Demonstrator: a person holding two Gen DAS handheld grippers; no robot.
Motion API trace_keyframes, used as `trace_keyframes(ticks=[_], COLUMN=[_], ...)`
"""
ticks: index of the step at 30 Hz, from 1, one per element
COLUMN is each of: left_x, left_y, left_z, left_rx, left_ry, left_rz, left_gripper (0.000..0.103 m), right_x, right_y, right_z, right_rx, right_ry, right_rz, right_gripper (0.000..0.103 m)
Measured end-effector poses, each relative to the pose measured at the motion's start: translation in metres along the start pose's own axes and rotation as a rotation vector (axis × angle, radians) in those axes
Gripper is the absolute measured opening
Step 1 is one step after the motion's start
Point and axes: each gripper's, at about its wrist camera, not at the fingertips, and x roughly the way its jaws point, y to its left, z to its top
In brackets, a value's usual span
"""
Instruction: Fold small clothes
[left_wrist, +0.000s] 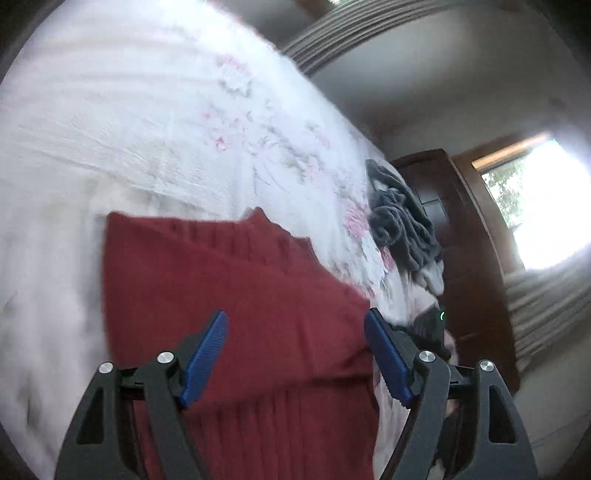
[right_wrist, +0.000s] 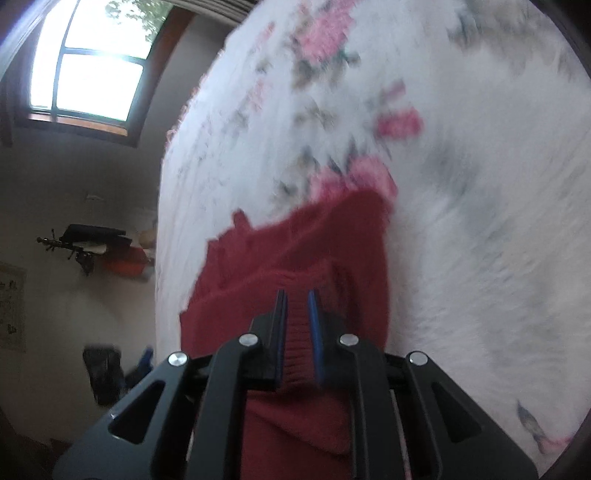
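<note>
Bed (left_wrist: 110, 129): I see open floral cover beyond the garment; its edge drops off near the grey clothes (left_wrist: 402, 218).
Red sweater (left_wrist: 236, 295): lies on the cover.
Left gripper (left_wrist: 295, 354): jaws wide, over the knit, gripping nothing.
Right gripper (right_wrist: 297, 325): I have it narrowly pinching a ribbed fold.

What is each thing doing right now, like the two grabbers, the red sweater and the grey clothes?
Left gripper: open, above the sweater, holding nothing.
Right gripper: shut on a ribbed edge of the sweater.
Dark red knitted sweater: partly folded, lying on the bedspread.
Dark grey clothes: crumpled pile, unfolded.
White floral bedspread: spread flat.
</note>
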Motion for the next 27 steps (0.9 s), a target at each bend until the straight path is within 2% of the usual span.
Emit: trace_keyframes(ticks=[1,2,4,5,7,10,12,14,16,17,18,19,21,22,23,24,25,27], left_x=[0.014,0.028,0.057,0.065,0.062,0.040,0.024,0.021,0.030,0.035,0.035,0.030,0.016,0.012,0.014,0.021,0.028,0.025], left_y=[0.009,0.021,0.053,0.068,0.073,0.056,0.043,0.038,0.044,0.053,0.059,0.058,0.046,0.040,0.038,0.040,0.045,0.053], left_z=[0.008,0.013,0.017,0.017,0.020,0.015,-0.001,-0.017,-0.030,-0.035,-0.036,-0.036,-0.036,-0.039,-0.042,-0.046,-0.050,-0.055], left_rx=[-0.013,-0.033,-0.099,-0.126,-0.143,-0.089,-0.058,-0.032,-0.022,-0.035,-0.053,-0.059,-0.032,-0.006,0.010,0.020,0.023,0.002], left_ry=[0.018,0.045,0.110,0.129,0.116,0.077,0.080,0.114,0.164,0.183,0.187,0.177,0.147,0.146,0.163,0.190,0.222,0.221], left_rz=[0.028,0.056,0.173,0.184,0.165,0.143,0.045,0.006,0.080,0.109,0.119,0.112,0.049,0.035,0.059,0.108,0.159,0.185], left_gripper=[0.077,0.077,0.073,0.070,0.070,0.070,0.070,0.070,0.068,0.058,0.057,0.058,0.063,0.066,0.068,0.068,0.066,0.064], right_x=[0.003,0.006,0.004,-0.001,-0.010,-0.012,-0.003,0.011,0.015,0.012,0.006,0.000,-0.005,0.000,0.007,0.017,0.023,0.020], right_y=[-0.006,-0.014,-0.022,-0.020,-0.011,0.006,0.009,-0.001,-0.011,-0.011,-0.005,0.006,0.015,0.019,0.019,0.011,0.004,-0.001], right_z=[0.000,0.000,-0.001,-0.002,-0.006,-0.021,-0.031,-0.039,-0.041,-0.042,-0.044,-0.050,-0.061,-0.068,-0.074,-0.078,-0.080,-0.082], right_rx=[0.010,0.023,0.044,0.048,0.023,-0.034,-0.054,-0.052,-0.018,-0.001,-0.002,-0.026,-0.052,-0.074,-0.088,-0.077,-0.060,-0.034], right_ry=[0.002,0.004,-0.006,-0.021,-0.035,-0.006,0.029,0.060,0.056,0.043,0.026,0.017,0.030,0.053,0.075,0.106,0.117,0.098], right_rz=[-0.018,-0.028,-0.029,-0.027,0.005,0.079,0.083,0.028,0.033,0.039,0.045,0.072,0.115,0.103,0.066,0.007,-0.019,-0.019], right_gripper=[0.002,0.000,0.000,0.000,0.008,0.008,0.008,0.000,0.000,0.000,0.005,0.008,0.009,0.011,0.012,0.008,0.000,0.001])
